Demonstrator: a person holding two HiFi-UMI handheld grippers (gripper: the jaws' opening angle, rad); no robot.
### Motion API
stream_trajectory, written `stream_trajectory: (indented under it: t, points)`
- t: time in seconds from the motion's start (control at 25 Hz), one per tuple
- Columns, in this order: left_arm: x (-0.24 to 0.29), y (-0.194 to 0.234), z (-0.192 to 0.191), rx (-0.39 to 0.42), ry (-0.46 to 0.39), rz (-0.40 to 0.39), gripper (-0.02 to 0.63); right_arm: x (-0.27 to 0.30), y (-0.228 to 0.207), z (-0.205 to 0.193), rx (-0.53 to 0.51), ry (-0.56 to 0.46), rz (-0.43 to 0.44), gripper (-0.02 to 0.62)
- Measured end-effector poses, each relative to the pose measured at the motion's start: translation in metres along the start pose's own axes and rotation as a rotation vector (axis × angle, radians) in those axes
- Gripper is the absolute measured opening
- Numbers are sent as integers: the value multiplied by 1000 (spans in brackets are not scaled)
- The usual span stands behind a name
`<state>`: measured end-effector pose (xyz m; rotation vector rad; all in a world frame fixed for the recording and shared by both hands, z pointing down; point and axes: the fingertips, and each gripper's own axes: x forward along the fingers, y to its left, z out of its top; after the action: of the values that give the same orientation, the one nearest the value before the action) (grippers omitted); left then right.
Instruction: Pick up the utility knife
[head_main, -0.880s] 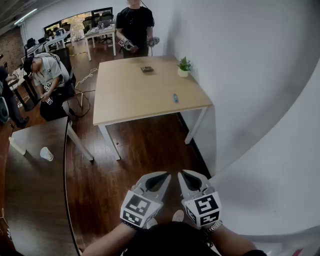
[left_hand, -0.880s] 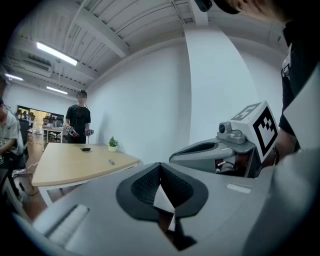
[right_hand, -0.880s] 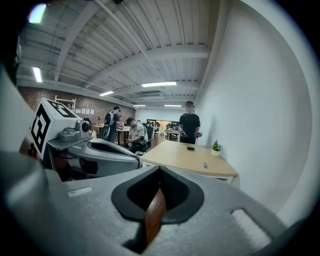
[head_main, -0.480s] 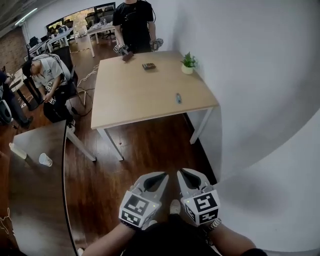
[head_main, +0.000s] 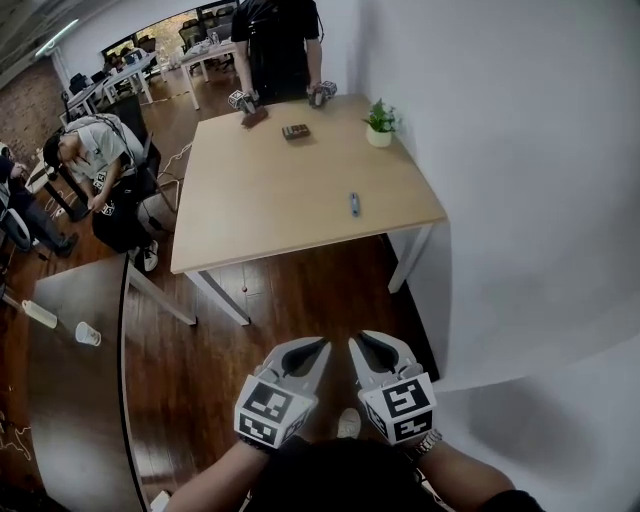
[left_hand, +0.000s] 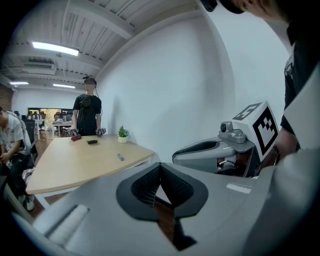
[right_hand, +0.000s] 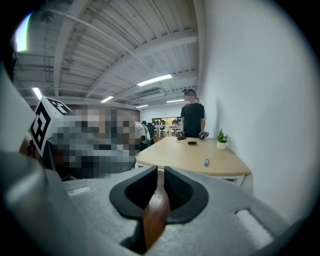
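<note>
The utility knife (head_main: 354, 204) is a small blue-grey bar lying near the right edge of the light wooden table (head_main: 270, 190), far ahead of both grippers. It also shows small in the left gripper view (left_hand: 120, 157) and the right gripper view (right_hand: 206, 162). My left gripper (head_main: 322, 346) and right gripper (head_main: 356, 342) hang side by side over the wooden floor, close to my body. Both point towards the table. The left jaws (left_hand: 160, 167) meet at the tips. The right jaws (right_hand: 161, 171) stand drawn together with nothing between them.
A potted plant (head_main: 379, 124) and a dark flat object (head_main: 295, 131) sit at the table's far end, where a person (head_main: 280, 40) stands holding grippers. Another person (head_main: 100, 150) sits at the left. A dark table (head_main: 60, 400) with a paper cup (head_main: 88, 333) is near left; a white wall (head_main: 520, 180) runs along the right.
The table and knife have come nearer and lower in the head view. The standing person has set both hands on the table's far end. My grippers keep the same pose.
</note>
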<state>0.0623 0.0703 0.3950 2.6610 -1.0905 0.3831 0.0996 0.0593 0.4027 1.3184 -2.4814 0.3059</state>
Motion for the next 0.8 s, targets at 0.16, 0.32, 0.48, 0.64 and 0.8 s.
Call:
stream_trajectory:
  t: [0.16,0.32,0.48,0.64,0.8]
  points:
    - [21,9,-1,-1,21,13,17,18,-22,-4,20,21,9,34]
    - [37,28,2,-2,22,13,17,42,-35,-1,15,37,6,41]
    - [51,49,7,9,17,-14,17,70,-43,3,18,65,-17,48]
    - [59,72,14,29,5,-61,17,99,-51,10,4,93,-66,55]
    - [65,93,19,42,7,-99,17,121,-61,18,4,115,-116,61]
